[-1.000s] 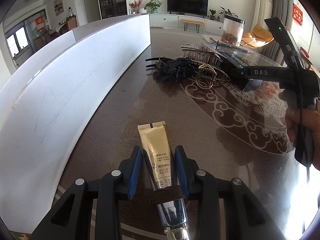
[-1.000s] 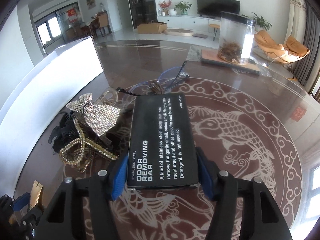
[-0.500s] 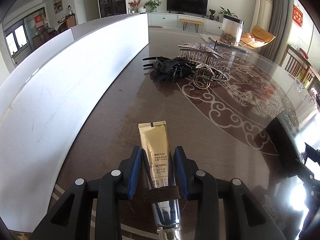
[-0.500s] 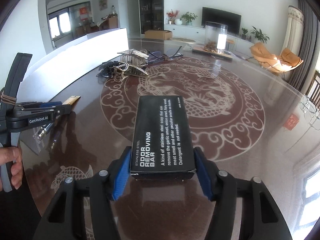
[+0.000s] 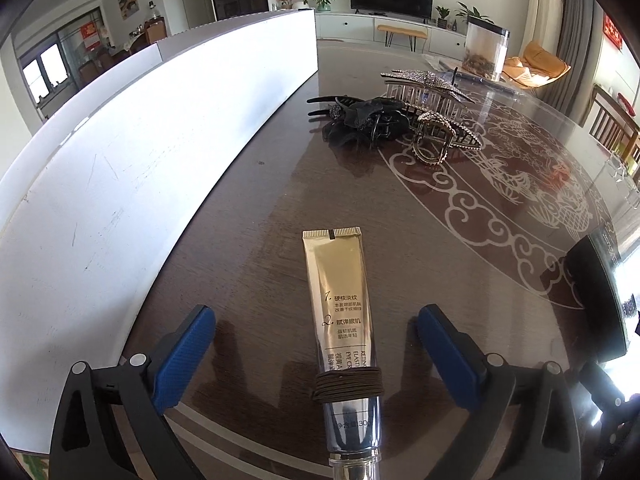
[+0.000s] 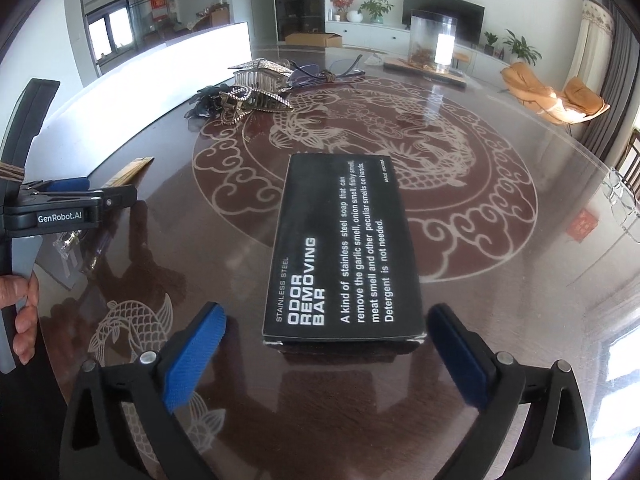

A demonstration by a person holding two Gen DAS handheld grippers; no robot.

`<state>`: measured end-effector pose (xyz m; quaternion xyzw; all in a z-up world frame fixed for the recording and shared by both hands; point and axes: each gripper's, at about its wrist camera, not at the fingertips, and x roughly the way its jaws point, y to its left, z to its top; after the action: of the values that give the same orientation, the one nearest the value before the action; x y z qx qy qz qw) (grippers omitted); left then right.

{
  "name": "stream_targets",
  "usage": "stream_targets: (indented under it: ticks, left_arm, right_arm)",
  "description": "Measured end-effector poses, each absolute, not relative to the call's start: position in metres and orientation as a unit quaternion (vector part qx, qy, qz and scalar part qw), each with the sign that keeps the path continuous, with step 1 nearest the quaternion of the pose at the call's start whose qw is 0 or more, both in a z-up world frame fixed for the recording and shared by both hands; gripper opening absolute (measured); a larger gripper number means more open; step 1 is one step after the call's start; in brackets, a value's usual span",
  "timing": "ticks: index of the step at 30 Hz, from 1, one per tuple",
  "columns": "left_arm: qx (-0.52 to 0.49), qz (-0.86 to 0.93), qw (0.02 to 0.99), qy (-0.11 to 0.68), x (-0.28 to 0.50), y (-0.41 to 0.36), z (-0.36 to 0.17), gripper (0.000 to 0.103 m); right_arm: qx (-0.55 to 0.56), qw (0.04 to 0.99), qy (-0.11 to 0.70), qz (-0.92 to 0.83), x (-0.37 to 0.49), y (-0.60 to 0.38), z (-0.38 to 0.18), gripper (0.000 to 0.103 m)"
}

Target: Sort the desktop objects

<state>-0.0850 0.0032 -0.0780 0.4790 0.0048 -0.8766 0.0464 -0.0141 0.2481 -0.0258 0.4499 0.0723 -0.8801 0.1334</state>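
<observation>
- Tube [image 5: 338, 304]: gold upper body, silver-blue lower end, dark brown band wound round it
- Box [image 6: 344, 248]: black with white lettering
- Table [image 6: 460, 264]: dark reddish brown, pale dragon, fish and cloud-scroll pattern
- Gripper pads [image 6: 192, 360]: blue on black arms
- Hair clips [image 5: 432, 120]: black, and gold set with sparkling stones
- Long panel [image 5: 140, 152]: white

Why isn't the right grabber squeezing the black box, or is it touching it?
Apart. The right wrist view shows the right gripper open, with bare table visible between each blue pad and the black box.
</observation>
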Motion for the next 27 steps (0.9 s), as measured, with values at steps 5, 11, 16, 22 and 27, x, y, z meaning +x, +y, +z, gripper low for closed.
stream_targets:
  ticks: [5, 11, 16, 22, 27]
  left_arm:
    - [0.481, -0.876, 0.041, 0.017, -0.085, 0.001, -0.079, 0.103]
    - [0.48, -0.876, 0.039, 0.015, -0.084, 0.002, -0.08, 0.103]
    - [0.497, -0.868, -0.008, 0.001, -0.076, 0.007, -0.078, 0.103]
    - [0.504, -0.844, -0.127, 0.135, -0.062, -0.024, -0.062, 0.103]
    - [0.525, -0.832, -0.106, 0.143, -0.062, -0.034, -0.067, 0.103]
  right_arm:
    - [0.451, 0.133, 0.067, -0.88, -0.015, 0.25, -0.026, 0.103]
    - [0.452, 0.131, 0.071, -0.88, -0.015, 0.248, -0.026, 0.103]
    - [0.452, 0.129, 0.07, -0.88, -0.015, 0.249, -0.026, 0.103]
    - [0.447, 0.122, 0.026, -0.886, -0.018, 0.266, -0.023, 0.103]
    - [0.439, 0.125, -0.018, -0.89, -0.018, 0.281, -0.02, 0.103]
